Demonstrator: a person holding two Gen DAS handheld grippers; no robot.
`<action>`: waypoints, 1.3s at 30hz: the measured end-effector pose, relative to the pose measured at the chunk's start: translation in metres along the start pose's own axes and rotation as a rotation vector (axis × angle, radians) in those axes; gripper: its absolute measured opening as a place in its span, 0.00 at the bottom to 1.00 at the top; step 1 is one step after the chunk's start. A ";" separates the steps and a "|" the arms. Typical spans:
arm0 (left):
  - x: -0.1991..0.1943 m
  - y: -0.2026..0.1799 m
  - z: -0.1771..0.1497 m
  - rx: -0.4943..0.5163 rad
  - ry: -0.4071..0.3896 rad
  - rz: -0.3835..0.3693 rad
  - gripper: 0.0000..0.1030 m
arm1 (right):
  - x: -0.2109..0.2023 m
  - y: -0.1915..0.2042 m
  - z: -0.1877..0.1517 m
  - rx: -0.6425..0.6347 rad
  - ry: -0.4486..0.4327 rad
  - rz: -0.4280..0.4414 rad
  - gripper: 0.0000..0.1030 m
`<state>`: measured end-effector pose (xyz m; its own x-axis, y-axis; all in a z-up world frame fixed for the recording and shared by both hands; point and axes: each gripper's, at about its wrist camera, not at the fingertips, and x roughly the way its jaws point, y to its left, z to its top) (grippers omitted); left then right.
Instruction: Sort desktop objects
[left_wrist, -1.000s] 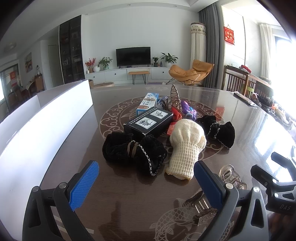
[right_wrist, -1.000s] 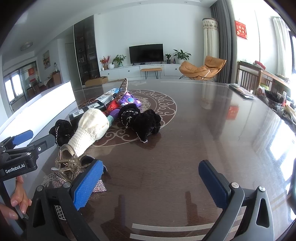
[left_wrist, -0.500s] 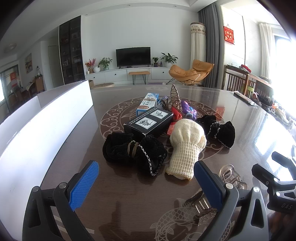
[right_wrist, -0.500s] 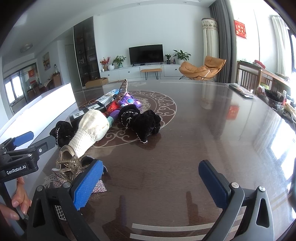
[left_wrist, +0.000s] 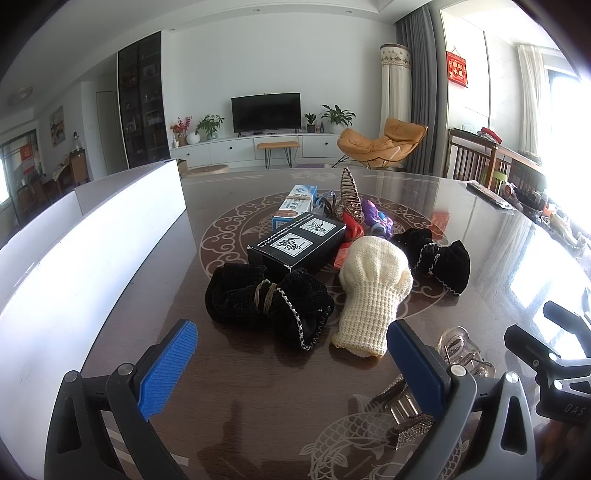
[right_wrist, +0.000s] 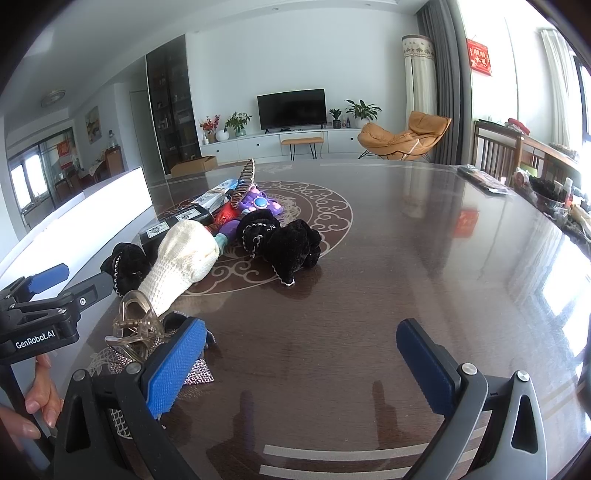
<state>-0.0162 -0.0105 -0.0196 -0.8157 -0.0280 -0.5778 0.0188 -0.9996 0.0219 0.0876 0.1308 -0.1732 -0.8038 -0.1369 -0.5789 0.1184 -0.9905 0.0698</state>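
Observation:
A heap of small items lies mid-table: a black velvet pouch tied with a band, a cream knitted piece, a black box, a toothpaste box, a second black pouch and a purple toy. A clear hair claw and a rhinestone clip lie nearest. My left gripper hangs open just short of the tied pouch. My right gripper is open over bare table, with the hair claw and rhinestone clip by its left finger.
A long white bin runs along the table's left side. The dark table spreads wide to the right of the heap. Clutter sits at the far right edge. A hand holds the left gripper's handle.

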 end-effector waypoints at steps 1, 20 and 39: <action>0.000 0.000 0.000 0.000 0.000 0.000 1.00 | 0.000 0.000 0.000 0.000 0.000 0.000 1.00; 0.000 0.000 0.000 0.000 0.001 0.000 1.00 | 0.000 0.000 0.000 0.003 0.001 0.001 1.00; -0.001 0.000 0.001 0.000 0.001 0.002 1.00 | 0.003 0.000 -0.001 0.010 0.008 0.005 1.00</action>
<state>-0.0159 -0.0106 -0.0187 -0.8152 -0.0295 -0.5784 0.0203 -0.9995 0.0224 0.0858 0.1304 -0.1751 -0.7988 -0.1413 -0.5848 0.1159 -0.9900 0.0809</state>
